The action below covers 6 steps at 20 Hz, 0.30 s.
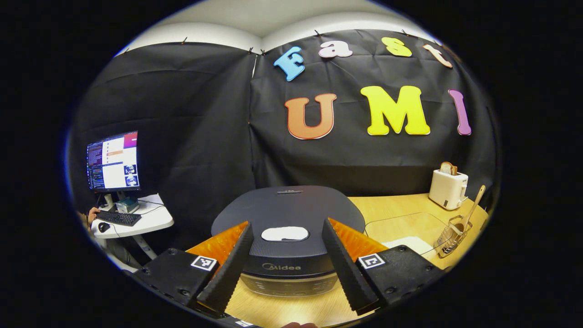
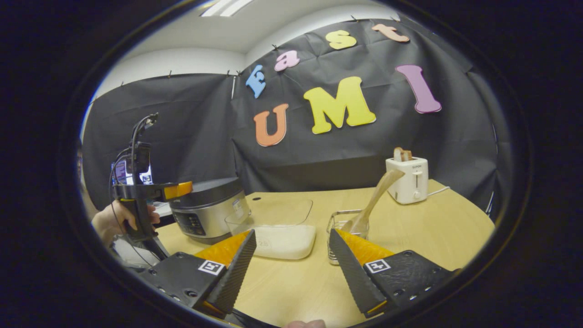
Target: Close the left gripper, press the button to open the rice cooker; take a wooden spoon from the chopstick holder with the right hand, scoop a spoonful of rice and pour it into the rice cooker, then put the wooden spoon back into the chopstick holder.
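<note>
A: Start of the job, by the look of it. The rice cooker (image 1: 288, 228) sits on the bench (image 1: 396, 212) w/ lid down, its pale button (image 1: 285, 233) untouched. No step done yet.

B: And the left claw (image 1: 287, 262)?

A: Spread wide, nothing in it, hovering just in front of and above the cooker, fingers framing the button. The task wants it closed before the press, so that's step one outstanding.

B: The right claw (image 2: 291, 264)?

A: Also wide open, empty, held low over the bench, aimed btwn the clear rice container (image 2: 278, 232) and the chopstick holder (image 2: 339, 228). The wooden spoon (image 2: 374, 198) stands in the holder, handle leaning up to the right, toward the toaster (image 2: 407, 179).

B: Where's the left claw in the right gripper view?

A: Far left, beside the cooker, a hand (image 2: 111, 221) round its grip, held level at about lid height.

B: So what's left?

A: All of it, judging from this: close, press, lid up, take spoon, scoop, pour, return spoon. Rice lies white in the container, apparently undisturbed.
</note>
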{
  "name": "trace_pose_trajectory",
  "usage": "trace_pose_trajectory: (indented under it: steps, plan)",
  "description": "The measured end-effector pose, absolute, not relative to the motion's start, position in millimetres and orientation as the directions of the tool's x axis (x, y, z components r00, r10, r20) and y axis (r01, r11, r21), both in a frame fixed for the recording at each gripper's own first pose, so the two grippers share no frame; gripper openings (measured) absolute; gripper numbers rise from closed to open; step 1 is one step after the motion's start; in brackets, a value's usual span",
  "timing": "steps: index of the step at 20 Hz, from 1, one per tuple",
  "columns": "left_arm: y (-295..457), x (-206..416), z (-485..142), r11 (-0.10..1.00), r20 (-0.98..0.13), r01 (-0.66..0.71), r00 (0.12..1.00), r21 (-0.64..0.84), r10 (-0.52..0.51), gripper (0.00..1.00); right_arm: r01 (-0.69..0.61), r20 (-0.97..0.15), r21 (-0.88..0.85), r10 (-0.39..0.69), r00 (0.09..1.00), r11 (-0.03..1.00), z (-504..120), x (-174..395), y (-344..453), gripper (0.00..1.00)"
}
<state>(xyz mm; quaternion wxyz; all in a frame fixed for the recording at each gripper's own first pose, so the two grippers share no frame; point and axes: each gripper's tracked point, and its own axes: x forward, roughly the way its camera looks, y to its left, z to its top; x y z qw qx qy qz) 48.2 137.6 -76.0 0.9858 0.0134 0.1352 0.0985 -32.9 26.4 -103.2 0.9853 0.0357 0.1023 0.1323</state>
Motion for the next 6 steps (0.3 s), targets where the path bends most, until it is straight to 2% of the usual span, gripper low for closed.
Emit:
trace_pose_trajectory:
  steps: [1,2,4,5,6]
  plan:
    - [138,49,-73,0.978,-0.248,-0.203,0.947,0.035,0.206,0.97,-0.243,-0.188,0.088,0.256,0.948,0.966,-102,-32,23,0.95]
    - [140,51,-71,0.975,-0.253,-0.218,0.942,0.029,0.218,0.96,-0.227,-0.183,0.076,0.237,0.954,0.971,-99,-31,18,0.92]
    - [145,44,-67,0.959,-0.247,-0.282,0.928,0.024,0.279,0.95,-0.19,-0.164,0.06,0.197,0.967,0.98,-90,-30,8,0.92]
    - [139,45,-56,0.962,-0.212,-0.273,0.941,-0.005,0.266,0.95,-0.176,-0.156,0.051,0.182,0.971,0.983,-85,-31,4,0.96]
    - [125,43,-41,0.968,-0.182,-0.248,0.954,-0.037,0.238,0.99,-0.163,-0.143,0.043,0.168,0.975,0.986,-80,-34,1,0.95]
